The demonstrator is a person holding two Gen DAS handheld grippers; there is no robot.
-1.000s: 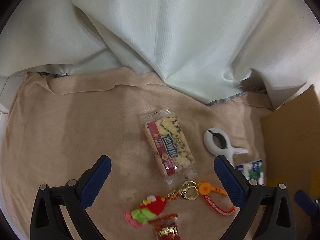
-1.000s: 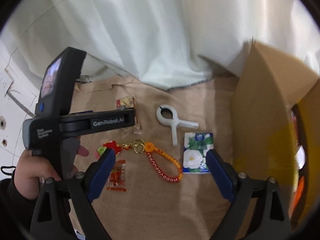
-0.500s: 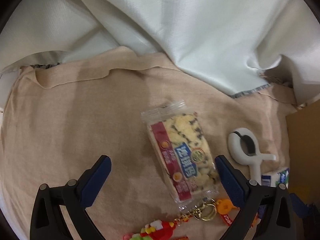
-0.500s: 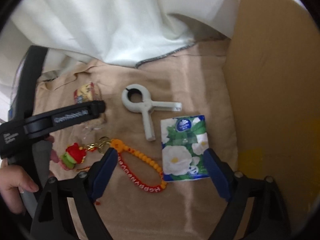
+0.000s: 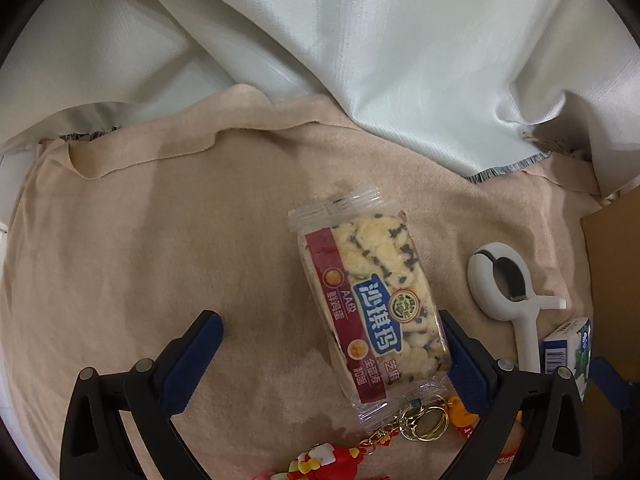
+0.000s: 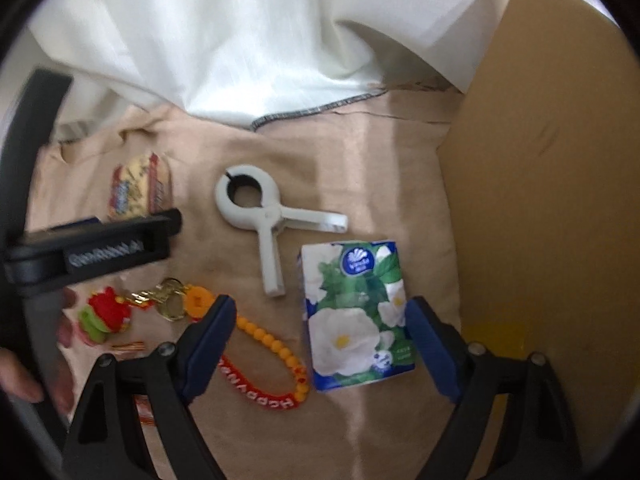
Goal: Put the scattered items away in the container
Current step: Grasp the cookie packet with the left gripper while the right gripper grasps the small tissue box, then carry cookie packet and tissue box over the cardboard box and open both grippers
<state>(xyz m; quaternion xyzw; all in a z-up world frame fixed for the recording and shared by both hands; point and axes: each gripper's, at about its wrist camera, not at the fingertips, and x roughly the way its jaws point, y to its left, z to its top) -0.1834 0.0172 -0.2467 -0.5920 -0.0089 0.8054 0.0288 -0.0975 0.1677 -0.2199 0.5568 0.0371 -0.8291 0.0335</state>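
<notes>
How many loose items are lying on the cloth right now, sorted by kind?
Snack packets: 2, the cookie pack and a small red packet
Tissue packs: 1
White clips: 1
Keychains: 1, charm and bead strap
Total: 5

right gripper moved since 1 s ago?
Yes. The right gripper has come forward and down toward the tissue pack, which now sits between its open jaws; the white clip looms nearer.
</notes>
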